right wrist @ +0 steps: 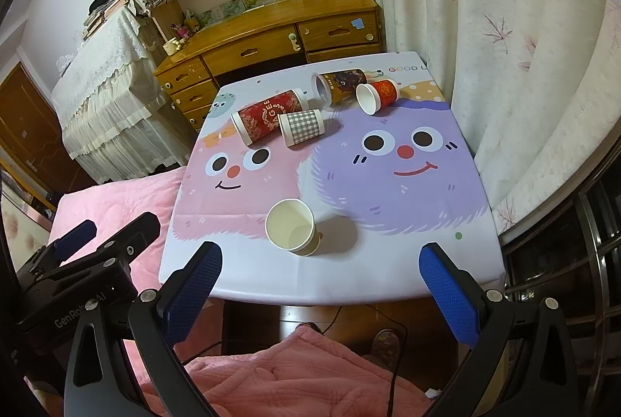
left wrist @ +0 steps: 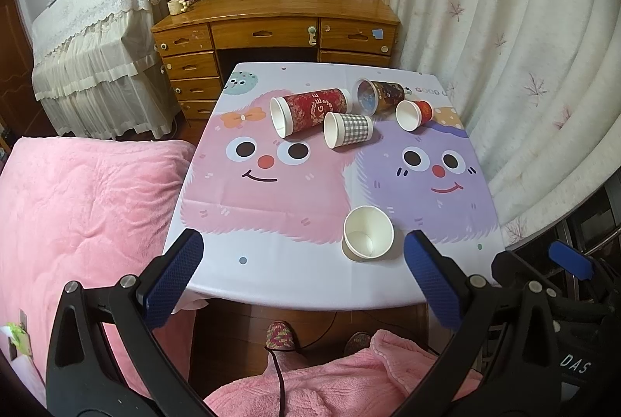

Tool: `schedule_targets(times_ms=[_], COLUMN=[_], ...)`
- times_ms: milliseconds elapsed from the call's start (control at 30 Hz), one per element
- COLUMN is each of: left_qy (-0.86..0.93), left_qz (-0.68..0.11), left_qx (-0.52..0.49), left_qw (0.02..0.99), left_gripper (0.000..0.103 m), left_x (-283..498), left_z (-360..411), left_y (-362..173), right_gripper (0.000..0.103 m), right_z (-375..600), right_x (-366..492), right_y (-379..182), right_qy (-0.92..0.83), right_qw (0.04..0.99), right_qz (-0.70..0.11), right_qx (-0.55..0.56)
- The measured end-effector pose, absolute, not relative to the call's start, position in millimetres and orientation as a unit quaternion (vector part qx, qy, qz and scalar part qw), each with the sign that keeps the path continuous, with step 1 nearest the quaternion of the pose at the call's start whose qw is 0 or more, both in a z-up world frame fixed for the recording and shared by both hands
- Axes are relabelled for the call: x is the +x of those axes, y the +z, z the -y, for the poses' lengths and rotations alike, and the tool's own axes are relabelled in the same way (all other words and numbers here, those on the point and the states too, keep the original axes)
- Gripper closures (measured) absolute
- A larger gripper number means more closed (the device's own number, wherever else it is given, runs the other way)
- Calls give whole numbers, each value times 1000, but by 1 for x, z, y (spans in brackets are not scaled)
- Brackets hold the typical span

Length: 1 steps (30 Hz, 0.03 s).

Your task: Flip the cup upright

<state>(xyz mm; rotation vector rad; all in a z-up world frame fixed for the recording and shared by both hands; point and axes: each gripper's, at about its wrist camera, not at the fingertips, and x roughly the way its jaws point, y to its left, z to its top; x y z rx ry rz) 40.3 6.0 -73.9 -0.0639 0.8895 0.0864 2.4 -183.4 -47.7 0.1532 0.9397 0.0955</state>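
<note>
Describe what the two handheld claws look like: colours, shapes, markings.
Both match. The left claw and right claw each have two black, cut-out triangular arms with silver screw heads, tipped with blue textured pads. The left claw's black body, seen from the right wrist view, carries white "GenRob…AI" lettering. The person's clothing is fluffy pink fabric.

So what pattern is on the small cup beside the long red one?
Grey-and-white checks on the checked cup, clearest in the left wrist view.

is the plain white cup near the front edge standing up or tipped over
Upright. The white cup stands on its base on the table, its open mouth facing up, so its empty bottom shows in both views; nothing touches it.
</note>
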Motion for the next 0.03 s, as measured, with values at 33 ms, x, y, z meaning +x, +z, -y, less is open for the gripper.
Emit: schedule_targets(times_ms=[33], left_qy=[42], left_qz=[-431], left_qx=[-30], left_qw=[901], left_gripper=[1], left_x=[42], left_z=[-6], left_y=[-73], right_gripper=[0], right_z=[184], right_x=[4], right_y=[-47], right_qy=[46], right_qw=[888], right_qz=[-452], right_qx=[74])
